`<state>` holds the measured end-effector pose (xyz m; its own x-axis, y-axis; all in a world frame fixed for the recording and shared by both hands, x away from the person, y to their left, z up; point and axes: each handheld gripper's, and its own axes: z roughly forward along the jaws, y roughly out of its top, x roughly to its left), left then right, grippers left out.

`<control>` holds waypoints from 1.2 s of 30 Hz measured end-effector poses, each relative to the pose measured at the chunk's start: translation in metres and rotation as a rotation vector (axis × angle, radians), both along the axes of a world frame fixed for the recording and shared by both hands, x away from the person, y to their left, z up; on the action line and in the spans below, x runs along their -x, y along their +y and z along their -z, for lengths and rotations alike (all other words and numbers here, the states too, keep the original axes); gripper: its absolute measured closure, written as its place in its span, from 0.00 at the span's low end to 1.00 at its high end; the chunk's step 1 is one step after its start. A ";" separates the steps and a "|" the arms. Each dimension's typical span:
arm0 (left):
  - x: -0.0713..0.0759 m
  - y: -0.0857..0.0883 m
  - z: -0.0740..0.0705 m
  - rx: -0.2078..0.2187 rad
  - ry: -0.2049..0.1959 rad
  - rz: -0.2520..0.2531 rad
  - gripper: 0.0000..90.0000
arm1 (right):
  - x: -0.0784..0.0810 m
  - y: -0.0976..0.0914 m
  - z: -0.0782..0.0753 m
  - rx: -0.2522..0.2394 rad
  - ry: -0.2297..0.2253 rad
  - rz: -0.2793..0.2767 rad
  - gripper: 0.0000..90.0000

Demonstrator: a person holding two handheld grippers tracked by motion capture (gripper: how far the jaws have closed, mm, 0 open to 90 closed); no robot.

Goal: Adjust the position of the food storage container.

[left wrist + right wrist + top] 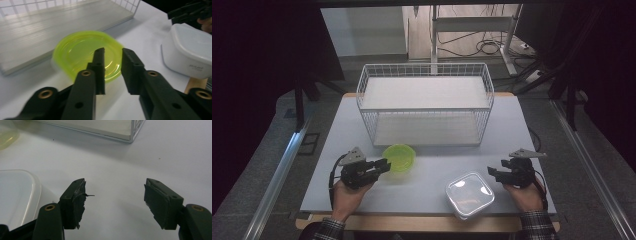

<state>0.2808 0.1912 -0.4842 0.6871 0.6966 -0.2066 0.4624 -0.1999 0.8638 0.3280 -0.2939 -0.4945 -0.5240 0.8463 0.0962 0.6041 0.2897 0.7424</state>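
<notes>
The left gripper [112, 53] pinches the bowl [399, 157] by its 8 o'clock rim, a light, thin, slippery plastic; the right gripper [115, 192] stands spread.

Wire basket [424, 102] walls off the far half of the table [432, 170]. Green bowl [399, 157] sits just before its left front. Lidded white container [469, 194] blocks near edge, centre-right. Open table between bowl and container, and right of container.

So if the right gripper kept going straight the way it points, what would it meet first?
Probably nothing soon: ahead of the right gripper, with open jaws, lies bare table, then likely the wire basket corner. The lidded container sits off to its side.
</notes>
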 end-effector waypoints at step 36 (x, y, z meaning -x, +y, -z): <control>-0.091 -0.086 0.000 -0.263 0.104 -0.067 1.00 | -0.001 0.007 0.004 0.031 0.012 -0.021 0.39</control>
